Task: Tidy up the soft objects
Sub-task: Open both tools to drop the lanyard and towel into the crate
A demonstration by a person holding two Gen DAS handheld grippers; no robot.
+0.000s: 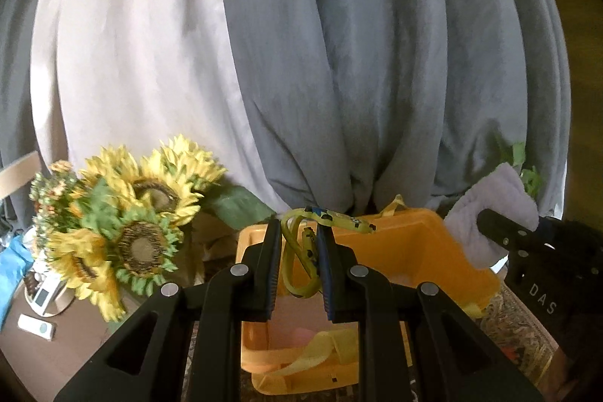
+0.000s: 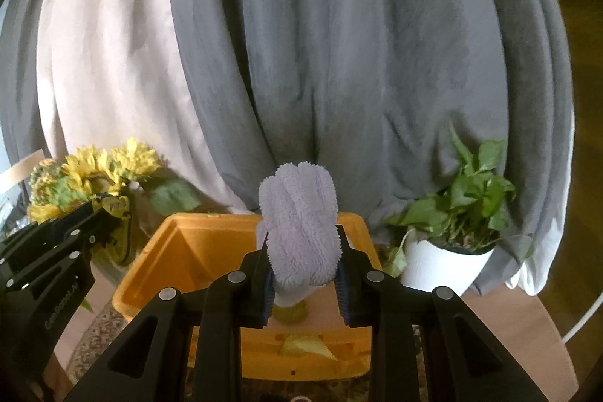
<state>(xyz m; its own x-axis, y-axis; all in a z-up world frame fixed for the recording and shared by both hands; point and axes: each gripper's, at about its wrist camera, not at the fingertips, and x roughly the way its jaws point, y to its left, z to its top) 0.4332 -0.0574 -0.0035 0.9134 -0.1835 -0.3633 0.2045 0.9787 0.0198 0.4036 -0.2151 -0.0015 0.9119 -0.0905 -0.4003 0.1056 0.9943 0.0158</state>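
Above the orange bin (image 2: 196, 251), right gripper (image 2: 303, 262) clamps a lilac towel (image 2: 299, 213).

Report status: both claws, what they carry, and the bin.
Left claw shut on yellow-green patterned strap. Right claw shut on fluffy lilac cloth. Both over open orange plastic bin. Nothing blocking.

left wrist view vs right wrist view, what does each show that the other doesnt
Only the left wrist view: a white remote on the side table.

Only the right wrist view: a potted plant in a white pot; the left view catches just its leaves.

Both: the yellow bin, sunflowers, grey curtain, left tongs shut on a yellow-green strap, and right tongs shut on a lavender fuzzy cloth.
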